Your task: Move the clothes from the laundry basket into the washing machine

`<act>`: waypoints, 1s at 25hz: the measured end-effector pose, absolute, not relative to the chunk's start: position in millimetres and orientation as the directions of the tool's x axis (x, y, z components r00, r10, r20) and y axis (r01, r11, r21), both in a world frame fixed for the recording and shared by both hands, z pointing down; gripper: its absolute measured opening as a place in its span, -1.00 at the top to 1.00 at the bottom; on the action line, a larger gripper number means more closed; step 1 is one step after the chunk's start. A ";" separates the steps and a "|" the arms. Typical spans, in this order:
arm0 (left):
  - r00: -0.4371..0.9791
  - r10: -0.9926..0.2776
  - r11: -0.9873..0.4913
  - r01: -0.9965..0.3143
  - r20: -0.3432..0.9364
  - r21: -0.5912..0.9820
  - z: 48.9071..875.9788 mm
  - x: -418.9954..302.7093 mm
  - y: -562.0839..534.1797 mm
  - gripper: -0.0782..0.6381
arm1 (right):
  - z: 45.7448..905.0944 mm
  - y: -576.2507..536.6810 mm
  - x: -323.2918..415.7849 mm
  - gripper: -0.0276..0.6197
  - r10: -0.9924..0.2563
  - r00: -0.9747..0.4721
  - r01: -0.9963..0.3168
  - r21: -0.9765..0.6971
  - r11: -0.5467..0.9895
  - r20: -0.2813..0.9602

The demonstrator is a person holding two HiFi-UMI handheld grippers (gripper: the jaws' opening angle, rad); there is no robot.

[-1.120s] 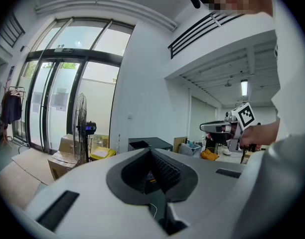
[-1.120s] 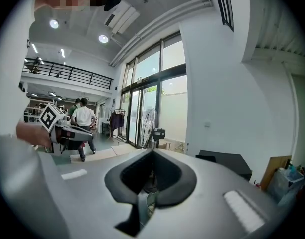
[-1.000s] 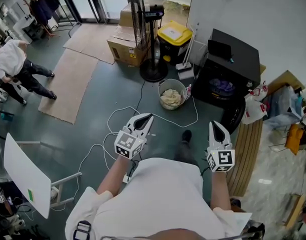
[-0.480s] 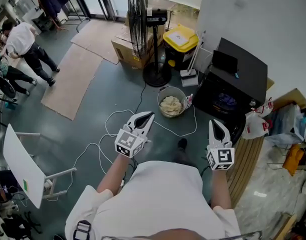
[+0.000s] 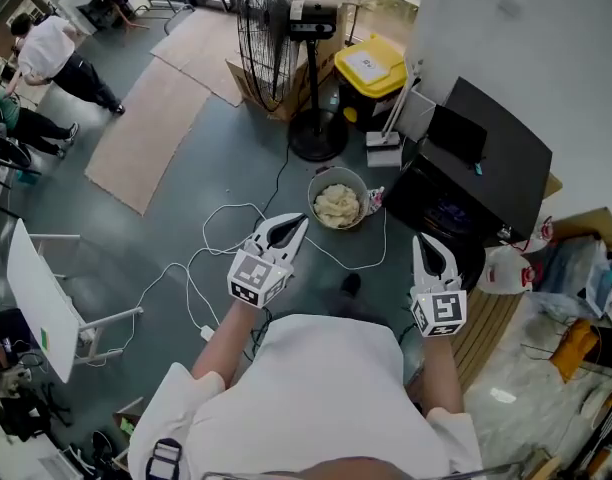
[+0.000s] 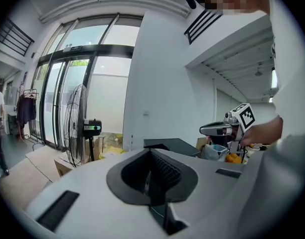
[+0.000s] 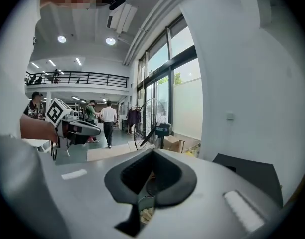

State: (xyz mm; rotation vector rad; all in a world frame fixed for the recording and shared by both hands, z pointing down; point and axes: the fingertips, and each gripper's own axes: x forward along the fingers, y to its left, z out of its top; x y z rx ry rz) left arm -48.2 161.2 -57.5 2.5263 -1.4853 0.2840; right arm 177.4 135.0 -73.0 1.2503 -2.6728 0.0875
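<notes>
Nearest: the person's white-shirted torso fills the lower frame and hides the floor under it; one dark shoe pokes out. The left gripper and right gripper are held out in front, both with jaws pressed together and nothing between them. A white cable loops over the grey floor below the left one. Beyond the tips, well apart from both, is a round laundry basket with pale clothes heaped in it, just beside the black washing machine. The machine's front opening is dark — something purplish inside, too dim to identify. Behind the basket stands a pedestal fan, its top cut off by the frame.
</notes>
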 end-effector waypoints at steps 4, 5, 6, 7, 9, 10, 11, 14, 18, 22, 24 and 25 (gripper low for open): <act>0.432 -0.855 -0.430 -0.900 0.286 0.074 -47.5 -35.8 135.2 0.76 | -65.4 101.1 191.4 0.88 -0.729 -0.653 -0.740 0.030 0.672 0.203; 0.423 -0.859 -0.420 -0.904 0.289 0.074 -45.9 -33.0 129.8 0.76 | -63.6 92.8 195.6 0.88 -0.725 -0.659 -0.736 0.024 0.676 0.203; 0.414 -0.863 -0.411 -0.909 0.291 0.074 -44.8 -30.4 124.7 0.76 | -61.6 84.7 199.4 0.88 -0.719 -0.665 -0.732 0.017 0.681 0.203; 0.406 -0.866 -0.403 -0.912 0.293 0.074 -43.9 -27.9 119.8 0.76 | -59.5 77.1 202.6 0.88 -0.712 -0.672 -0.725 0.012 0.688 0.203; 0.389 -0.871 -0.386 -0.920 0.301 0.073 -41.4 -23.9 111.1 0.76 | -55.3 63.8 206.7 0.88 -0.694 -0.690 -0.708 0.006 0.706 0.205; 0.381 -0.872 -0.378 -0.923 0.306 0.072 -40.0 -22.3 107.5 0.76 | -53.9 58.3 207.8 0.88 -0.685 -0.699 -0.699 0.006 0.715 0.204; 0.375 -0.874 -0.372 -0.926 0.310 0.071 -38.9 -21.0 104.1 0.76 | -53.3 53.5 208.4 0.88 -0.677 -0.708 -0.690 0.007 0.724 0.202; 0.358 -0.877 -0.357 -0.932 0.320 0.064 -36.2 -17.9 95.3 0.76 | -50.8 41.8 209.2 0.88 -0.659 -0.727 -0.671 0.007 0.742 0.194; 0.351 -0.877 -0.350 -0.935 0.329 0.064 -31.2 -13.4 89.5 0.76 | -40.7 35.1 209.4 0.88 -0.644 -0.739 -0.657 -0.003 0.754 0.198; 0.356 -0.872 -0.352 -0.933 0.336 0.073 -28.7 -15.1 85.2 0.76 | -34.7 32.4 204.1 0.89 -0.636 -0.742 -0.654 -0.023 0.756 0.214; 0.357 -0.871 -0.350 -0.933 0.338 0.084 -26.7 -20.7 81.0 0.76 | -32.7 31.0 197.3 0.89 -0.629 -0.744 -0.650 -0.027 0.759 0.224; 0.358 -0.870 -0.348 -0.933 0.338 0.092 -25.1 -24.0 78.8 0.76 | -31.5 30.4 193.6 0.89 -0.627 -0.745 -0.649 -0.028 0.760 0.230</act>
